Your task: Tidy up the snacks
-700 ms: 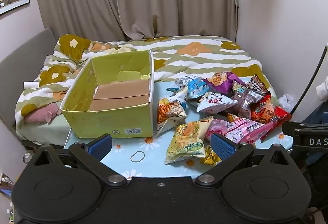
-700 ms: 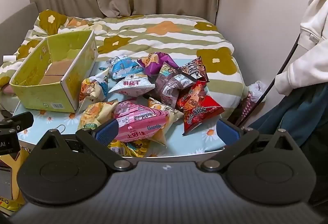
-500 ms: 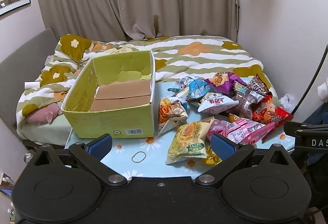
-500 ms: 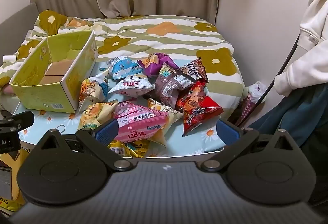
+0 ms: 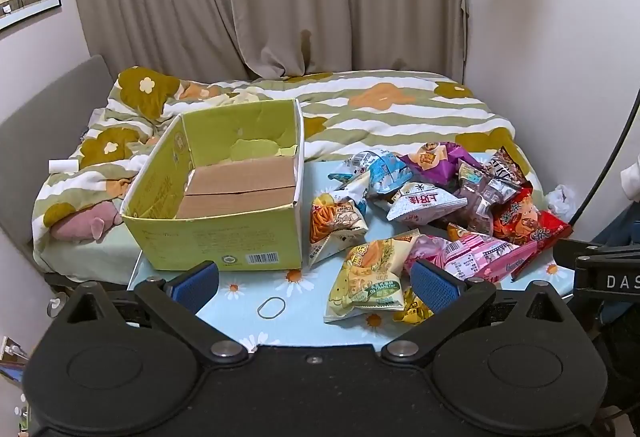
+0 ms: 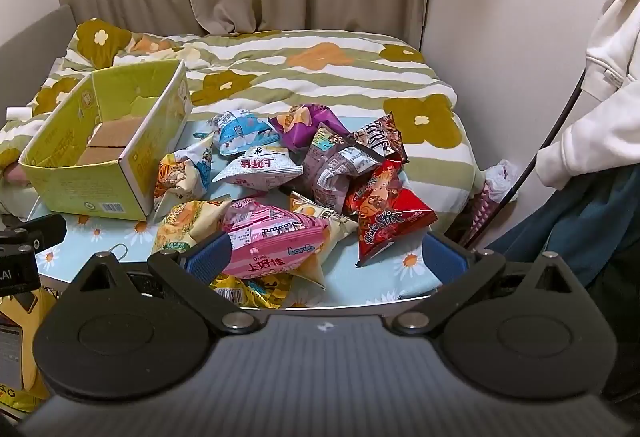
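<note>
An open yellow-green cardboard box (image 5: 224, 237) (image 6: 108, 193) stands on the left of a small table with a daisy-print cloth (image 5: 248, 293) (image 6: 412, 269). It holds no snacks. To its right lies a heap of several snack bags: a yellow bag (image 5: 368, 273), a pink bag (image 5: 476, 257) (image 6: 272, 241), a red bag (image 6: 384, 213), a white bag (image 6: 260, 169), a purple bag (image 5: 436, 161). My left gripper (image 5: 316, 283) hangs open above the table's near edge, short of the box and bags. My right gripper (image 6: 326, 257) is open too, with the pink bag beyond its left finger.
A bed with a striped flower quilt (image 5: 360, 109) lies behind the table, curtains behind it. A rubber band (image 5: 271, 307) lies on the cloth near the front. A person's white sleeve (image 6: 592, 125) and a dark cable are at the right. A wall closes the right side.
Both views have shifted only slightly: the left gripper has crept a little toward the table. Nothing was picked up or moved.
</note>
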`<action>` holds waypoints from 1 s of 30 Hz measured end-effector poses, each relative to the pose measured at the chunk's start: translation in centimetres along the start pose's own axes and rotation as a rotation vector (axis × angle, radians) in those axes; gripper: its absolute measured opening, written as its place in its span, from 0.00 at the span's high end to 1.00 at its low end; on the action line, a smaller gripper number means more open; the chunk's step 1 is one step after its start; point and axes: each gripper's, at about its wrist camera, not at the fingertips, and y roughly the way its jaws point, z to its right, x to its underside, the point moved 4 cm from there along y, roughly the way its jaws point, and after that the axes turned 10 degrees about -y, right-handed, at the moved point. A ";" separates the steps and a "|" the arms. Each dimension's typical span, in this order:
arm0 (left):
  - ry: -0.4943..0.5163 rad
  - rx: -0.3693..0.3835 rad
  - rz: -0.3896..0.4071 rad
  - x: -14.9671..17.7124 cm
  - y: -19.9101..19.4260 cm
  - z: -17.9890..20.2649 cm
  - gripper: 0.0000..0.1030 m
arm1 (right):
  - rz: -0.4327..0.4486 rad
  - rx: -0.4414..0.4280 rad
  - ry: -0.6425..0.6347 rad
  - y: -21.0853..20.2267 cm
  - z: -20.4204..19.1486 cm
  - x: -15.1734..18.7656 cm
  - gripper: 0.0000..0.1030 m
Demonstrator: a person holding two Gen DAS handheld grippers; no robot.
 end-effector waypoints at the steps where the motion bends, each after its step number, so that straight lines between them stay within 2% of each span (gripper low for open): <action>1: 0.001 -0.001 -0.001 0.0 0.0 0.1 0.00 | 0.000 0.000 0.001 0.0 0.0 0.0 0.00; 30: -0.005 0.000 0.003 -0.6 0.0 0.0 0.00 | 0.003 0.001 -0.005 -0.1 -0.1 0.0 0.00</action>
